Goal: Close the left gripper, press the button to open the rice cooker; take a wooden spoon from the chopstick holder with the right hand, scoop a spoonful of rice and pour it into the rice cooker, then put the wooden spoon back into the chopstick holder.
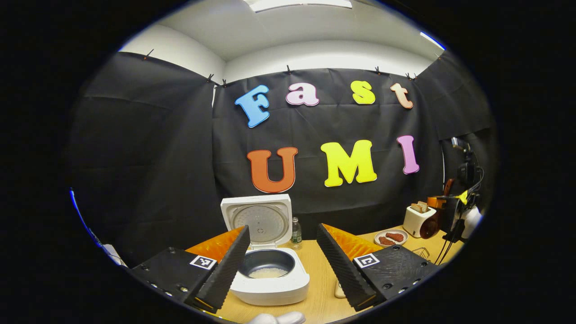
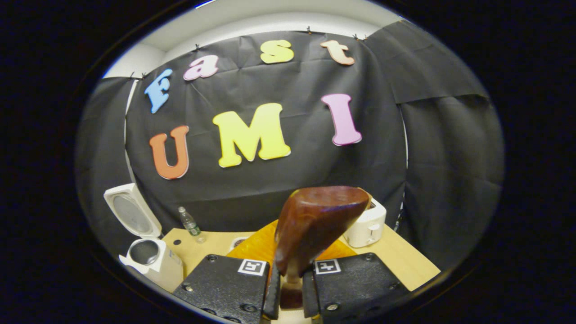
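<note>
The white rice cooker (image 1: 270, 288) stands on the table with its lid (image 1: 261, 219) raised, and rice (image 1: 269, 272) lies in the dark inner pot. My left gripper (image 1: 283, 227) is open above and in front of the cooker, holding nothing. My right gripper (image 2: 291, 274) is shut on the handle of a wooden spoon (image 2: 315, 225), whose dark brown bowl stands upright before the camera. In the left gripper view, that right gripper (image 1: 454, 216) holds the spoon (image 1: 431, 225) at the far right, near the toaster. The right gripper view has the cooker (image 2: 150, 258) at far left.
A white toaster (image 1: 418, 219) with bread and a plate (image 1: 390, 243) of brown pieces sit at the table's back right. A small water bottle (image 1: 295, 231) stands behind the cooker. A white-gloved hand (image 1: 276, 318) shows at the bottom edge. The wooden table (image 2: 405, 261) ends near the toaster (image 2: 366, 225).
</note>
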A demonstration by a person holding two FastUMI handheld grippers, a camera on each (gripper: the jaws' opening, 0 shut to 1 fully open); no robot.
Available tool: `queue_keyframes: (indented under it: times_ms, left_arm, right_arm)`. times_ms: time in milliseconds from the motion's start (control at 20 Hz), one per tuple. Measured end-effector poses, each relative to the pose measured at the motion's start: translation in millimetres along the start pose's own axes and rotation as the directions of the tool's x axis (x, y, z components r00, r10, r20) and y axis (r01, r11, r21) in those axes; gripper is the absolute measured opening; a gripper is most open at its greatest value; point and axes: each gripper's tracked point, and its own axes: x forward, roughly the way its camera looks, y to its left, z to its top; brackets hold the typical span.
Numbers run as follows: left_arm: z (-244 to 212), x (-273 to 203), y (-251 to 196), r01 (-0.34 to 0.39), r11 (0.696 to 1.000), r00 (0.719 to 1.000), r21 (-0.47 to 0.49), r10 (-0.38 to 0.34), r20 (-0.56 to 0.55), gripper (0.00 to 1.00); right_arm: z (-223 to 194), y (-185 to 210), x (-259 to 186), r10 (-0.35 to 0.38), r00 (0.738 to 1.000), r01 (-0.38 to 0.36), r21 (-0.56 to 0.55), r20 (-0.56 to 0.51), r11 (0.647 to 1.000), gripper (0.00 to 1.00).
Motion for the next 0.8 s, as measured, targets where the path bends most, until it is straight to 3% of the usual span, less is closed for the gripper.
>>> queue_keyframes:
  times_ms: [350, 800]
  left_arm:
    - [-7, -8, 18, -0.019, 1.0, 1.0, -0.004, 0.019, -0.001, 0.95]
    - [-7, -11, 30, -0.025, 1.0, 1.0, -0.014, 0.025, -0.007, 0.95]
  right_arm:
    - [-48, 82, -1, 0.085, 0.996, -0.085, -0.017, -0.038, 0.996, 0.24]
    - [-143, 95, 16, 0.051, 0.989, -0.056, -0.032, -0.136, 0.998, 0.25]
